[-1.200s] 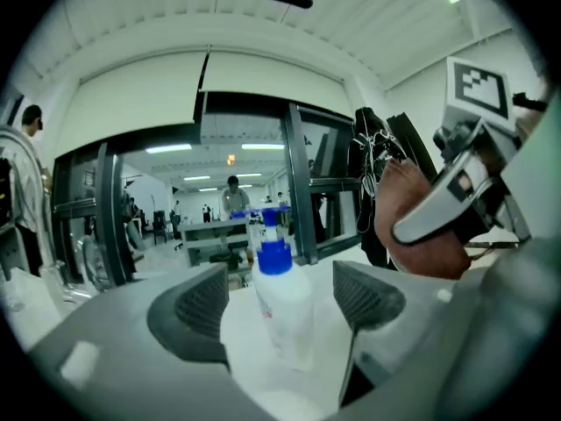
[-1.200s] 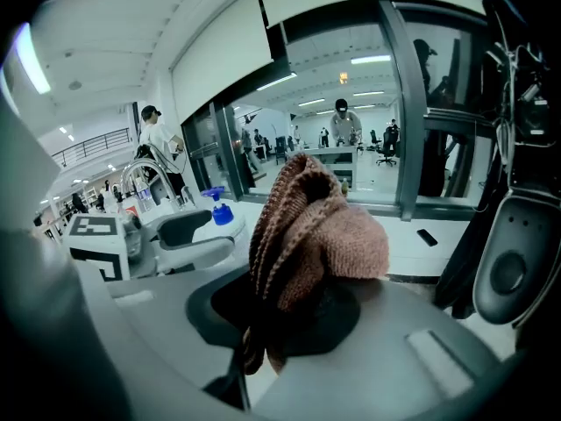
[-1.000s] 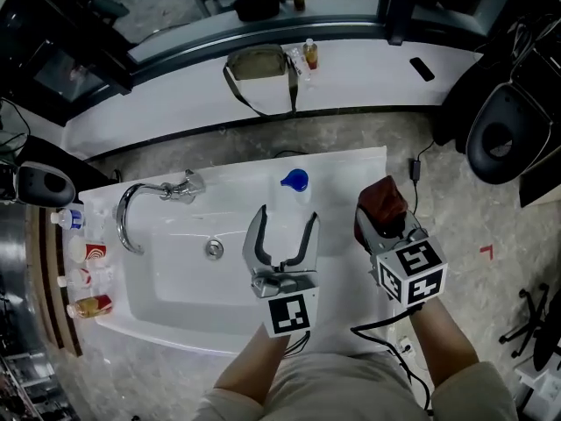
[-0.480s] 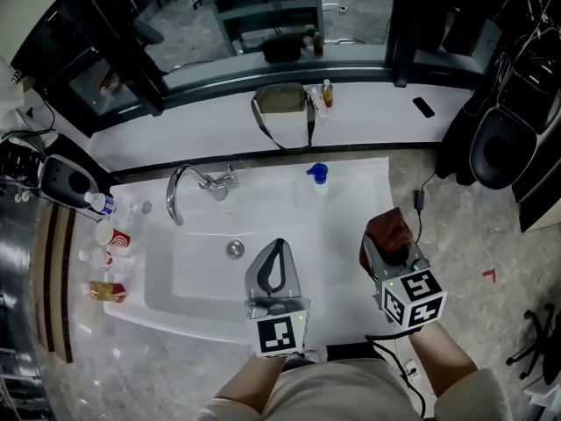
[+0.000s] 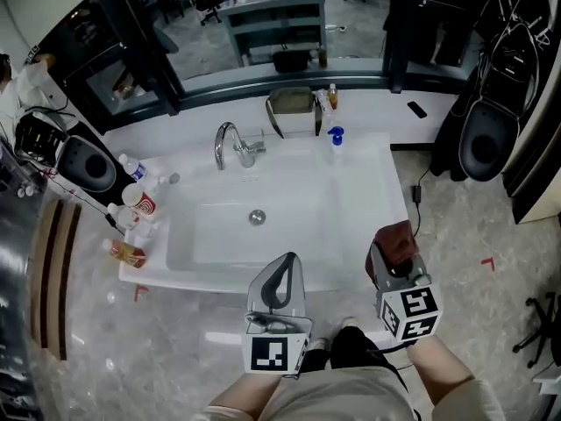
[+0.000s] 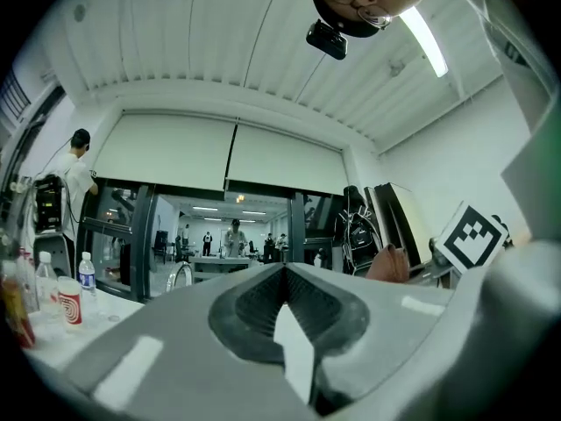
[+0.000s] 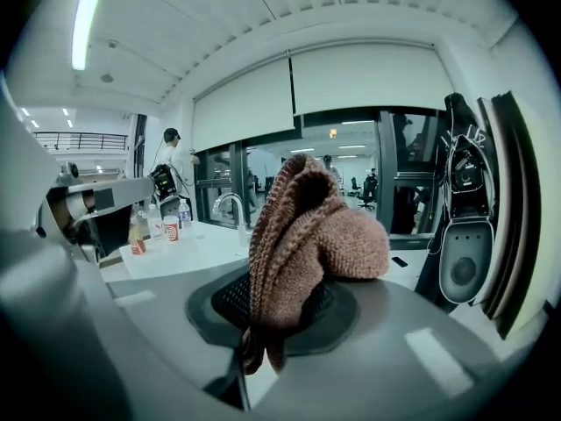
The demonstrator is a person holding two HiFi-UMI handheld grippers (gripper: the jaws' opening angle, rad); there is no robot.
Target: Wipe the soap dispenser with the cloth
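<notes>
The soap dispenser (image 5: 336, 139), clear with a blue pump top, stands at the sink's far right corner in the head view. My right gripper (image 5: 392, 251) hovers off the sink's near right corner, shut on a brown knitted cloth (image 5: 395, 239). In the right gripper view the cloth (image 7: 307, 235) bulges up out of the pinched jaws and hides what lies straight ahead. My left gripper (image 5: 280, 275) is at the sink's front edge, shut and empty; its closed fingertips (image 6: 285, 274) meet in the left gripper view. Both grippers are well short of the dispenser.
The white sink (image 5: 368, 209) has a chrome faucet (image 5: 233, 144) at the back. Bottles and a paper cup (image 5: 138, 203) crowd its left side. An olive bag (image 5: 293, 110) and a phone (image 5: 417, 109) lie on the ledge behind. A black chair (image 5: 482, 147) stands at right.
The left gripper, open around the dispenser a second ago, has shut empty. Both grippers have drawn back from the dispenser to the sink's near edge; the cloth stays in the right one.
</notes>
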